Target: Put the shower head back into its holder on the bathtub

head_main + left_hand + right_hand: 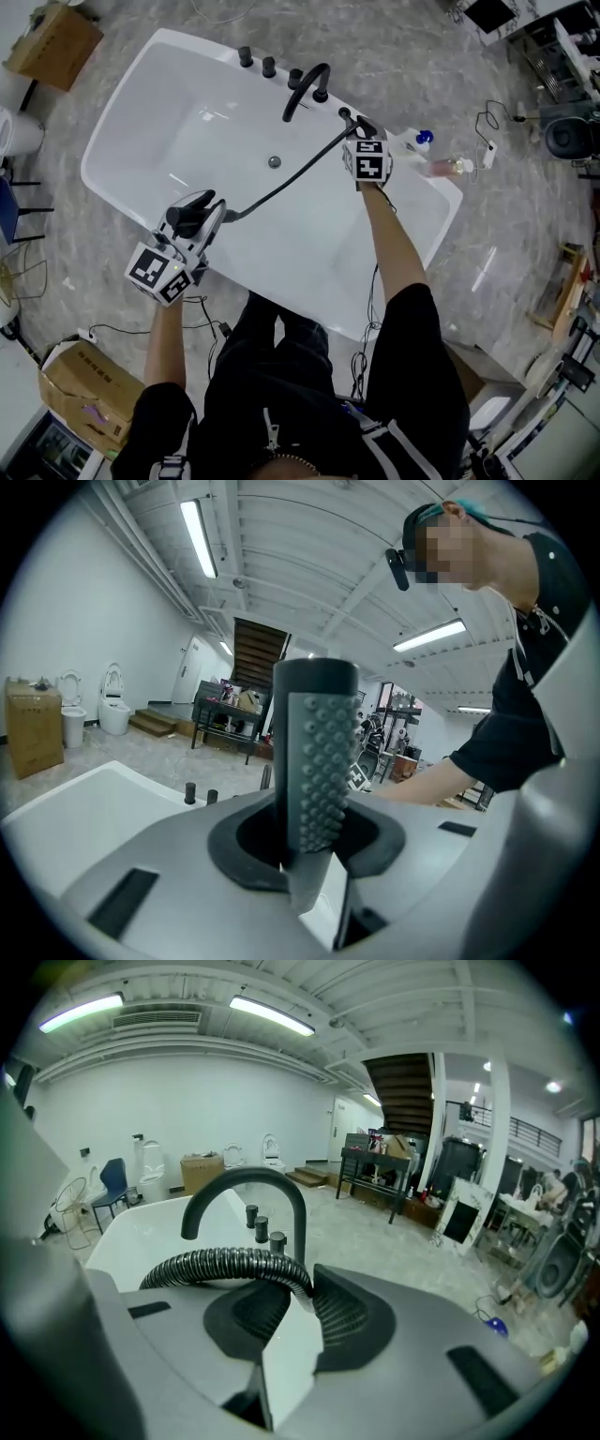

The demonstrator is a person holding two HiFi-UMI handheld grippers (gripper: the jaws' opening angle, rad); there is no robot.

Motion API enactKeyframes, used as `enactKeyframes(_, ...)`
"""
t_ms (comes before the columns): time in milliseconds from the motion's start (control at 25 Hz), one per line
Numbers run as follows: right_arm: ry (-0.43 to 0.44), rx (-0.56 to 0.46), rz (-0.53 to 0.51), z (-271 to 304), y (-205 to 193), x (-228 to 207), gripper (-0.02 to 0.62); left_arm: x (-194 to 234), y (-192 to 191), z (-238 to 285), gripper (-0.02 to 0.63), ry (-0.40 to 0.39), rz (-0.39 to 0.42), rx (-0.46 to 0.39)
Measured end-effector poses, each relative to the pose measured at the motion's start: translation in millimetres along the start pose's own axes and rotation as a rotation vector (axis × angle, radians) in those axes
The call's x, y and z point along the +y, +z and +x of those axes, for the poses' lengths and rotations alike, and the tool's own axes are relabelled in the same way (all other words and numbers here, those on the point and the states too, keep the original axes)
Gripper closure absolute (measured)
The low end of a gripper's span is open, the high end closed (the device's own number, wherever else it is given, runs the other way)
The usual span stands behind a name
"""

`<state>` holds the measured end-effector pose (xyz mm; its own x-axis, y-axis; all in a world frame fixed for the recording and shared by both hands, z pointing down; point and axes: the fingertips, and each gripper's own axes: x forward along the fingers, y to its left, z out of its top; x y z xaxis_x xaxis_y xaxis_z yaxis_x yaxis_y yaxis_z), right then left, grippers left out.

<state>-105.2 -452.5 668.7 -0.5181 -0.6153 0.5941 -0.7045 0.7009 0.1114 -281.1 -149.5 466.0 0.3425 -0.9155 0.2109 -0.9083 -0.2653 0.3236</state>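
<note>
The white bathtub (122, 141) carries a black curved faucet (305, 86) and several black knobs (257, 62) on its far rim. My left gripper (199, 216) is over the tub's near left rim, shut on the dark shower head (190, 208). In the left gripper view the shower head (317, 761) stands upright between the jaws, its nubbed face showing. A black ribbed hose (286, 183) runs from it across the tub to my right gripper (361, 128), which is shut on the hose (225, 1265) beside the faucet (246, 1190), near the small black holder (345, 114).
A blue-capped bottle (424, 141) and a pinkish bottle (448, 167) lie on the tub's right corner. Cardboard boxes (52, 42) stand on the floor at the upper left and another box (84, 389) at the lower left. Cables (492, 127) trail over the floor at right.
</note>
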Motion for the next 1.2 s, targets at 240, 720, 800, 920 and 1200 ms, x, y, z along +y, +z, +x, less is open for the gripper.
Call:
enactKeyframes(240,-0.005,0.022,0.004,20.9,-13.6,-9.3,0.517,1.4,-25.1,14.5,0.492,-0.008,-0.012,-0.008)
enactKeyframes(720,-0.015,0.070,0.013,71.1,-49.5,-16.8,0.512,17.8,-60.6,20.0,0.492,0.025,-0.049,-0.030)
enactKeyframes(800,-0.020,0.091,0.028,79.0,-57.7,-17.1,0.509,20.6,-65.6,18.6,0.492,0.039,-0.060,-0.031)
enactKeyframes(920,-0.025,0.118,0.048,89.3,-67.3,-19.8,0.503,22.0,-64.2,14.2,0.492,0.053,-0.083,-0.052)
enactKeyframes(1200,0.003,0.166,0.144,98.8,-94.0,-16.1,0.480,29.2,-65.4,4.4,0.492,0.086,-0.078,-0.059)
